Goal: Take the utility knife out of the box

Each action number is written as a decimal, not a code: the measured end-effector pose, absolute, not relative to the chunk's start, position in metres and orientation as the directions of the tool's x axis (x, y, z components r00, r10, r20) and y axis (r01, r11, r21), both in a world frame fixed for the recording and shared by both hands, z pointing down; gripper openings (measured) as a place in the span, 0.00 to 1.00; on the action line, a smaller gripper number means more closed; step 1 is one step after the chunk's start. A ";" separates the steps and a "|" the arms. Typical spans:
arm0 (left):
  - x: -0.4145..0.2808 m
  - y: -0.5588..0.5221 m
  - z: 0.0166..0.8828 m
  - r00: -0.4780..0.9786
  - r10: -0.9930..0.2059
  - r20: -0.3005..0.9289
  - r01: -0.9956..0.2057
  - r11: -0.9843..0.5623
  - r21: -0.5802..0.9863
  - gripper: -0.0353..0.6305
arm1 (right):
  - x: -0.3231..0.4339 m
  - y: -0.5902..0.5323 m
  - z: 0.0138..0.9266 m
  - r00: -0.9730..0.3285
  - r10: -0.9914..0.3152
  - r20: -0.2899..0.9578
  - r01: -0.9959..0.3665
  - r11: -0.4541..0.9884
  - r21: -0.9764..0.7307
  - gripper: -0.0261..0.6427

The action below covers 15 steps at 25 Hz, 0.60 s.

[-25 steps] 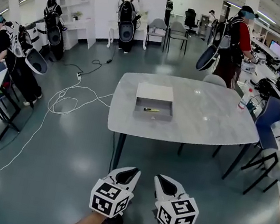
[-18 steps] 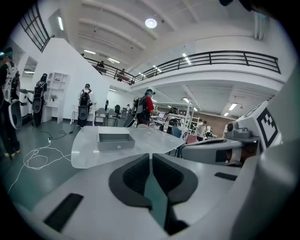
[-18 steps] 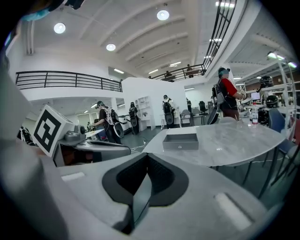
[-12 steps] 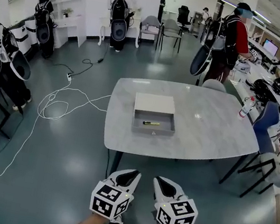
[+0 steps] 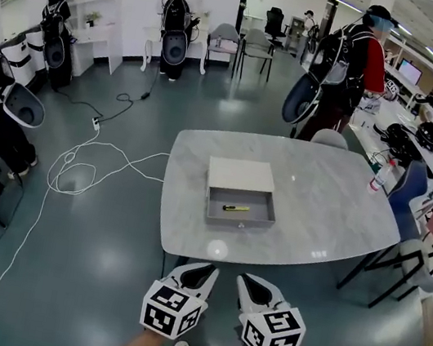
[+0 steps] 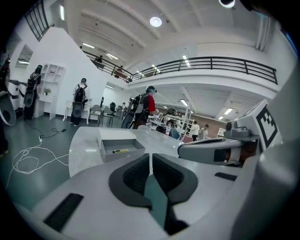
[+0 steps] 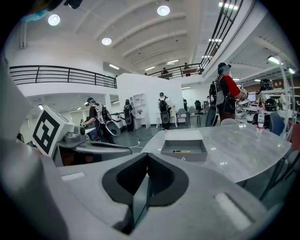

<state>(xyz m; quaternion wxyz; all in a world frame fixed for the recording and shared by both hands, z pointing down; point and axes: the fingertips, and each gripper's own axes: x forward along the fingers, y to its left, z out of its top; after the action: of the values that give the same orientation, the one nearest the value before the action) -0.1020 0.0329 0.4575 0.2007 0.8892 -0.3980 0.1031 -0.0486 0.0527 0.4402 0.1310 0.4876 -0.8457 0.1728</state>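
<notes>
Utility knife (image 5: 236, 208): yellow, flat in the open box (image 5: 239, 221) near the table's (image 5: 336, 197) front edge. Left gripper (image 5: 200, 268), right gripper (image 5: 252, 280): jaws pressed together, empty, short of the table. Risk: box walls crowd the jaws; knife may slip.

The left tongs (image 6: 150, 157) are pressed together, empty. Past them at 11 o'clock an open box (image 6: 123, 154) sits on the desk (image 6: 82, 146), a yellow utility knife (image 6: 120, 151) inside. The right tongs (image 6: 185, 151) jut in at 3 o'clock.

both tools (image 5: 233, 280) closed, side by side.
</notes>
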 end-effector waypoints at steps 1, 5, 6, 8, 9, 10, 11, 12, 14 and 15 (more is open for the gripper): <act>-0.104 0.028 0.457 0.666 -0.663 0.342 -0.745 -0.607 0.276 0.09 | -0.051 0.048 0.439 -0.486 -0.782 0.391 -0.872 0.461 -0.163 0.05; -0.111 0.008 0.459 0.677 -0.655 0.334 -0.735 -0.619 0.277 0.09 | -0.059 0.029 0.440 -0.475 -0.791 0.385 -0.879 0.450 -0.158 0.05; -0.113 0.003 0.459 0.679 -0.655 0.333 -0.734 -0.620 0.277 0.09 | -0.060 0.025 0.440 -0.473 -0.793 0.384 -0.880 0.448 -0.157 0.05; -0.115 -0.002 0.460 0.681 -0.653 0.332 -0.732 -0.623 0.277 0.09 | -0.062 0.019 0.442 -0.470 -0.794 0.384 -0.881 0.445 -0.158 0.05; -0.117 -0.005 0.461 0.681 -0.653 0.332 -0.732 -0.623 0.277 0.09 | -0.064 0.017 0.442 -0.470 -0.794 0.385 -0.882 0.445 -0.159 0.05; -0.118 -0.008 0.461 0.681 -0.653 0.332 -0.732 -0.622 0.277 0.09 | -0.065 0.014 0.442 -0.470 -0.794 0.385 -0.881 0.445 -0.159 0.05; -0.119 -0.011 0.460 0.680 -0.653 0.333 -0.732 -0.622 0.278 0.09 | -0.066 0.011 0.442 -0.471 -0.794 0.384 -0.881 0.445 -0.160 0.05; -0.120 -0.014 0.459 0.680 -0.653 0.333 -0.733 -0.621 0.277 0.09 | -0.067 0.008 0.441 -0.471 -0.794 0.383 -0.881 0.445 -0.161 0.05; -0.121 -0.019 0.459 0.679 -0.653 0.335 -0.734 -0.621 0.275 0.09 | -0.068 0.003 0.440 -0.473 -0.794 0.382 -0.880 0.445 -0.164 0.05; -0.121 -0.022 0.459 0.678 -0.653 0.337 -0.734 -0.621 0.274 0.09 | -0.068 0.000 0.441 -0.473 -0.794 0.382 -0.880 0.446 -0.164 0.05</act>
<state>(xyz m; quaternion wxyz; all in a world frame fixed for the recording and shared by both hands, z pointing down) -0.1212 -0.0217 0.4592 0.1977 0.8944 -0.3878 0.1024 -0.0683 0.0002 0.4410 0.1254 0.4975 -0.8410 0.1718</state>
